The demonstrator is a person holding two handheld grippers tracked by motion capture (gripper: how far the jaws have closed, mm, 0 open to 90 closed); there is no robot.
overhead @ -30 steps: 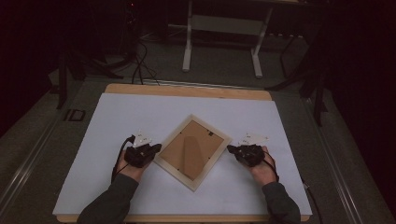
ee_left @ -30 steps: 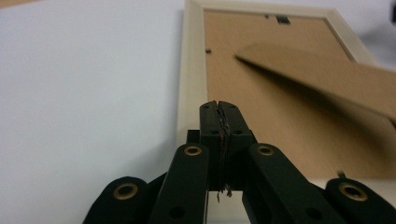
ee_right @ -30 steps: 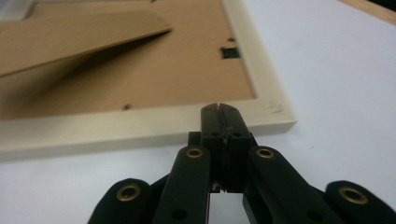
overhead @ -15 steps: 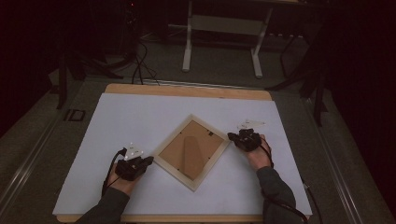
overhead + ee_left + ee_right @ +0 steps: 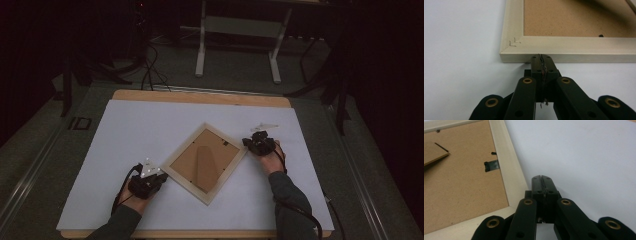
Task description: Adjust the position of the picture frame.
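Note:
A pale wooden picture frame (image 5: 176,179) lies face down in the middle of the white table, turned like a diamond, its brown backboard (image 5: 200,160) up. My left gripper (image 5: 160,176) is shut at the frame's near-left corner. In the left gripper view its tips (image 5: 541,58) meet the frame's outer edge (image 5: 574,57), with nothing between the jaws. My right gripper (image 5: 247,143) is shut beside the frame's right corner. In the right gripper view its tips (image 5: 542,179) lie on the white sheet just off the frame's rail (image 5: 509,170), close to a small metal clip (image 5: 491,165).
A white sheet (image 5: 150,125) covers the wooden table (image 5: 200,96), with bare sheet all around the frame. The backboard carries a folded stand (image 5: 434,152). Beyond the far edge are a white table base (image 5: 237,45) and cables (image 5: 150,65) on the floor.
My left gripper has slid nearer and a little left, down to the frame's near-left corner. My right gripper has moved away and slightly left to the frame's right corner. The frame has stayed put.

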